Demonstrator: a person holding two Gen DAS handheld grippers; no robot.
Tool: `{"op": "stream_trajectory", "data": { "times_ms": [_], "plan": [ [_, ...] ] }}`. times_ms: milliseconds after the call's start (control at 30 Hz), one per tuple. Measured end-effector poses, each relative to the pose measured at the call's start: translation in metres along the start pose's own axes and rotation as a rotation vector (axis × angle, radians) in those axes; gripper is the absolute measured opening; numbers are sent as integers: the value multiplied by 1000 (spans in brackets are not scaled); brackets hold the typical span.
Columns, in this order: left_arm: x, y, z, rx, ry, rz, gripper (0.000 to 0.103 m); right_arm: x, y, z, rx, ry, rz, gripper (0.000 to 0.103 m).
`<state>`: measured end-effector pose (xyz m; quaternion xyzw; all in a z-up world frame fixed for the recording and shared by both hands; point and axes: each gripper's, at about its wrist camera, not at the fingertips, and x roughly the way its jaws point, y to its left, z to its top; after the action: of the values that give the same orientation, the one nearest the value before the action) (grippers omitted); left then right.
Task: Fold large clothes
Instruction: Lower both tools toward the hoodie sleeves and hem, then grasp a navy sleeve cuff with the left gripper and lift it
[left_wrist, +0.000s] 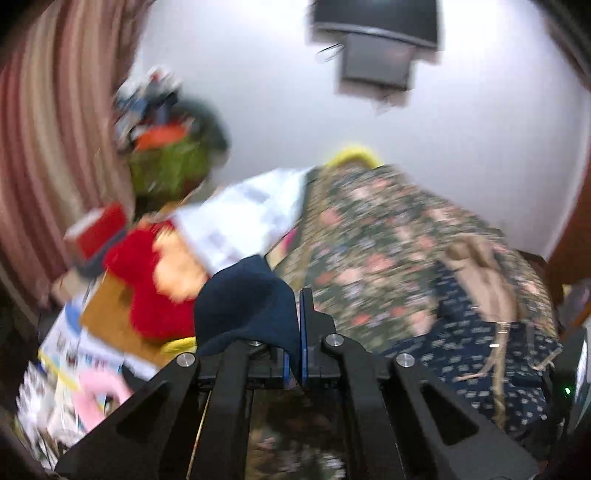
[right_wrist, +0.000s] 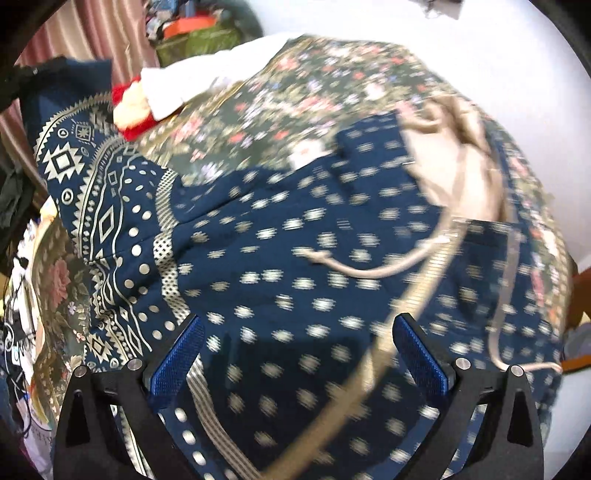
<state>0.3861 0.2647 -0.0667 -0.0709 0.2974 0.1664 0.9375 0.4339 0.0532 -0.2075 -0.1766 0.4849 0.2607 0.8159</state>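
Observation:
A large navy garment (right_wrist: 295, 251) with white dots and a gold patterned border lies spread over a floral bed cover (right_wrist: 295, 96). It also shows in the left wrist view (left_wrist: 480, 354). A beige lining with cords (right_wrist: 443, 162) lies on its far right part. My left gripper (left_wrist: 295, 306) is shut on a plain navy fold of the garment (left_wrist: 243, 306), held lifted above the bed. My right gripper (right_wrist: 299, 332) is open just above the dotted cloth, with nothing between its blue pads (right_wrist: 181, 354).
A red and orange plush toy (left_wrist: 155, 280) and a white checked cloth (left_wrist: 240, 218) lie at the bed's left end. Boxes and papers (left_wrist: 85, 339) are piled left of the bed. A striped curtain (left_wrist: 48, 122) hangs at the left. A dark screen (left_wrist: 376, 44) hangs on the white wall.

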Motion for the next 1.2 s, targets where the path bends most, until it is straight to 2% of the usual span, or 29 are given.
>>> {"op": "stream_trajectory", "data": {
  "times_ms": [133, 267, 367, 500, 600, 667, 733, 767, 800, 867, 967, 1067, 1133, 1200],
  "plan": [
    [-11, -61, 8, 89, -4, -110, 3, -34, -31, -12, 55, -34, -13, 102],
    [0, -124, -21, 188, 67, -203, 3, -57, -63, -30, 101, -41, -38, 101],
    [16, -158, -54, 238, 169, -270, 3, -71, -83, -51, 127, -37, -61, 102],
    [38, -189, -106, 228, 350, -354, 3, -81, -103, -75, 154, -20, -75, 102],
    [48, -204, -146, 211, 466, -368, 3, -83, -113, -90, 175, -7, -74, 102],
    [53, -208, -160, 219, 504, -353, 5, -83, -115, -95, 185, 0, -68, 102],
    [51, -208, -169, 237, 532, -337, 15, -83, -116, -100, 192, 2, -63, 102],
    [49, -206, -171, 242, 541, -339, 24, -82, -115, -100, 193, 3, -59, 102],
    [46, -201, -171, 243, 553, -341, 39, -81, -115, -100, 192, 4, -55, 102],
    [39, -185, -166, 223, 576, -330, 55, -81, -113, -99, 187, 2, -50, 102],
    [34, -156, -152, 161, 597, -331, 56, -79, -108, -94, 180, -7, -47, 102],
    [29, -122, -135, 63, 570, -346, 57, -75, -103, -86, 182, -11, -33, 101],
    [30, -95, -126, 0, 539, -318, 59, -70, -99, -80, 180, -12, -30, 102],
    [39, -74, -121, -56, 541, -293, 59, -64, -95, -74, 175, -8, -27, 102]
  ]
}}
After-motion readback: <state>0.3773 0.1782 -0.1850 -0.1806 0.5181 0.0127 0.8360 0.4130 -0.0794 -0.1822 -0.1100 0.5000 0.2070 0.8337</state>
